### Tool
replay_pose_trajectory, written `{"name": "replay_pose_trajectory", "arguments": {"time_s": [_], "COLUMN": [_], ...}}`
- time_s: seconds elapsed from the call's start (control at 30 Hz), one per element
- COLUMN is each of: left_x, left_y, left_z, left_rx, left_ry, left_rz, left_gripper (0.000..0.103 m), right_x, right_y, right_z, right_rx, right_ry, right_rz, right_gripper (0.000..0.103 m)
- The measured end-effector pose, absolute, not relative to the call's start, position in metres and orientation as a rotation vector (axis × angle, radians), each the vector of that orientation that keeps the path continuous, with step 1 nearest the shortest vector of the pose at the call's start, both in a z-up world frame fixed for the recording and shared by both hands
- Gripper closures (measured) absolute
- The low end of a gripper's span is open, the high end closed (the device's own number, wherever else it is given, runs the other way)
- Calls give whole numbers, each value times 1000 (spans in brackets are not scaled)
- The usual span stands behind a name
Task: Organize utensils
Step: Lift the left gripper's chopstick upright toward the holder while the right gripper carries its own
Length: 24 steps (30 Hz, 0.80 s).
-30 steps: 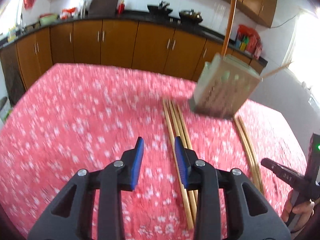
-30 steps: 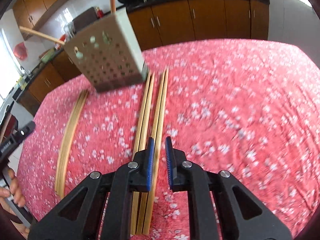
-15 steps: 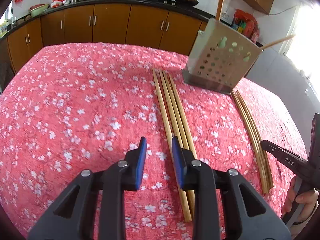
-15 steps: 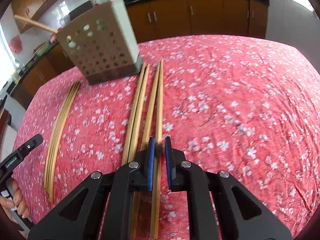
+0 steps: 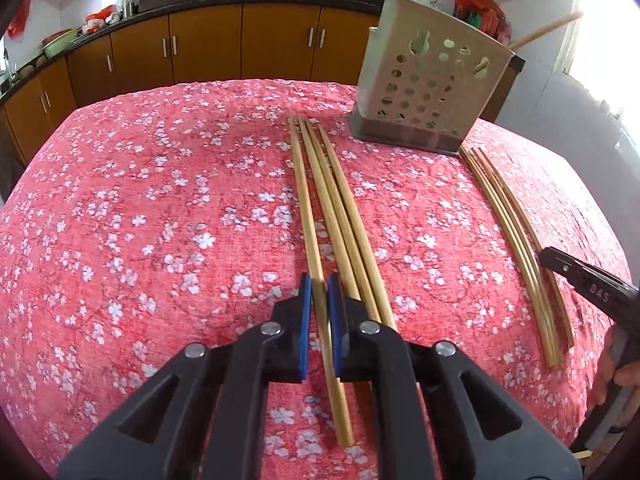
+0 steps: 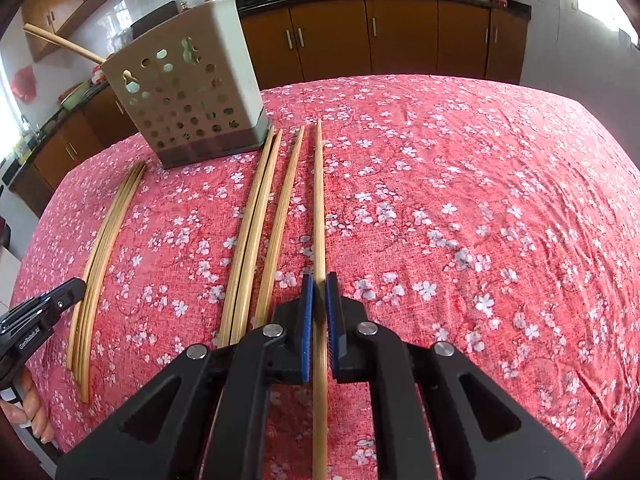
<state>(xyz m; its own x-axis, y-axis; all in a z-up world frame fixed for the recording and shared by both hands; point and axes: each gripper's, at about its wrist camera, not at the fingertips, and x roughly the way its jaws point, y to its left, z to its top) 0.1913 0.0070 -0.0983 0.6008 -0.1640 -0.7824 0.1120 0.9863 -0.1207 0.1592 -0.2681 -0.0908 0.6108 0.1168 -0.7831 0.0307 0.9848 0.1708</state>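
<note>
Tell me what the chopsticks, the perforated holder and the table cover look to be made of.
Chopsticks: likely bamboo or wood; pale tan, matte, faint lengthwise grain.
Perforated holder: looks like brushed metal, possibly plastic; flat grey sheen, punched round holes, darker base.
Table cover: woven cloth; red with printed white blossoms, visible wrinkles.

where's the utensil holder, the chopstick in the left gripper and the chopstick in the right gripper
utensil holder (image 5: 424,92): left wrist view, perforated front wall
left gripper's chopstick (image 5: 308,216): left wrist view, mid shaft
right gripper's chopstick (image 6: 319,200): right wrist view, mid shaft
</note>
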Motion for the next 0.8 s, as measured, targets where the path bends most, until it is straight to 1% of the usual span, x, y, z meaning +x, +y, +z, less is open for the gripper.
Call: {"name": "replay_pose_trajectory", "arguments": {"time_s": [0.2,0.4,0.8], "left_x": [199,204,201], "left_y": [31,64,70], "left_z": [-97,-96,-96], "left_rx": [-76,-126,-158], "left_ry": [905,893,886], "left_rz": [-70,4,-11], "left_gripper": [95,94,93], "right_x": [158,169,168], "right_y": [-269,-292,-291], "right_z": [-90,-91,-91], "right_rx": [130,172,163], "right_ry": [896,876,874], "right_rz": [40,-22,-24], "right_gripper": [96,96,95]}}
